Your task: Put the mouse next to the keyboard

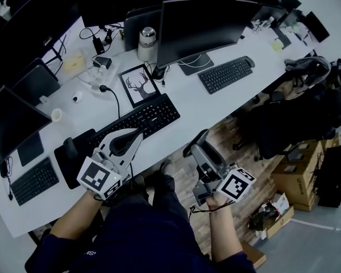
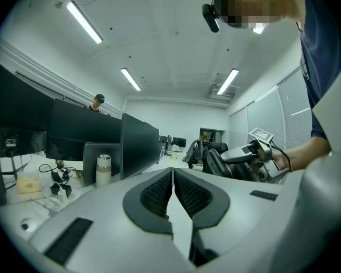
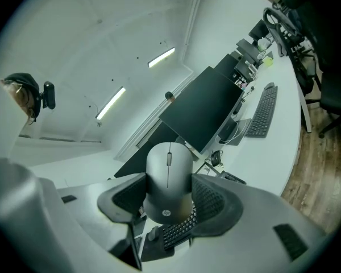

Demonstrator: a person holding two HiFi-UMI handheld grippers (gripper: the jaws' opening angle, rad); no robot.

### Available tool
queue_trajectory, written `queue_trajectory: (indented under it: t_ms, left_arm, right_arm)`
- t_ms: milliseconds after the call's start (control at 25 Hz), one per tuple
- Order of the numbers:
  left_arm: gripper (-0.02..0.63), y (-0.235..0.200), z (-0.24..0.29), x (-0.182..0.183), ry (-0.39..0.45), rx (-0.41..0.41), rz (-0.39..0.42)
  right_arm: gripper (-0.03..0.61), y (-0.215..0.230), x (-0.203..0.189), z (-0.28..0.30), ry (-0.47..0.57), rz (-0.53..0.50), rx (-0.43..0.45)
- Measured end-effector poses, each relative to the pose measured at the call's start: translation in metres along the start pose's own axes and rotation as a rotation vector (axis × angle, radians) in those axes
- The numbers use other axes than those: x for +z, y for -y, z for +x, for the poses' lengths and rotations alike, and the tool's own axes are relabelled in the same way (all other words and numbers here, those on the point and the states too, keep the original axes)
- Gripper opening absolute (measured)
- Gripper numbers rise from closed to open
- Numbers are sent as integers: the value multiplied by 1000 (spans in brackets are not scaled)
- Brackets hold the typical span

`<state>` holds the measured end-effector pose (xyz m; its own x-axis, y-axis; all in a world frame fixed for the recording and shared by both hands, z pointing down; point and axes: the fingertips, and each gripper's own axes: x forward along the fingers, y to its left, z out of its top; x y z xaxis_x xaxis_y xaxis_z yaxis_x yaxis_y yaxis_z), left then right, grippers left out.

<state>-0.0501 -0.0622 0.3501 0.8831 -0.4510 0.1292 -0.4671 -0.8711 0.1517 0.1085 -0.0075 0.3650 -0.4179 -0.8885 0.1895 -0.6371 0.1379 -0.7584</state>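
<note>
**Grey mouse (image 3: 168, 172) gripped in the right claw (image 3: 168, 197), off the bench (image 1: 216, 110)**

Both pads of the right claw press on the mouse's sides. Its wheel end points away from the claw, and it touches nothing else. From the head view this claw hangs to the right of the black keyboard (image 1: 141, 118) and nearer the person. It is past the bench edge and above the wooden floor (image 1: 230, 134), so the mouse is well apart from the keyboard.

The left claw (image 2: 173, 193) is closed with nothing in it, its ribbed pads meeting. It sits over the keyboard's near left corner, beside a black mat (image 1: 74, 152). A framed deer picture (image 1: 138, 85) lies just behind the keyboard, with a dark monitor (image 1: 202, 24) farther back.
</note>
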Motion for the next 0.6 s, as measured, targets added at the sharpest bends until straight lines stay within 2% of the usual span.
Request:
queue_trajectory:
  t_ms: [600]
  left_arm:
    - [38,-4,77,3,-36,69,1]
  right_arm:
    - [255,59,55,20,-60,24,60]
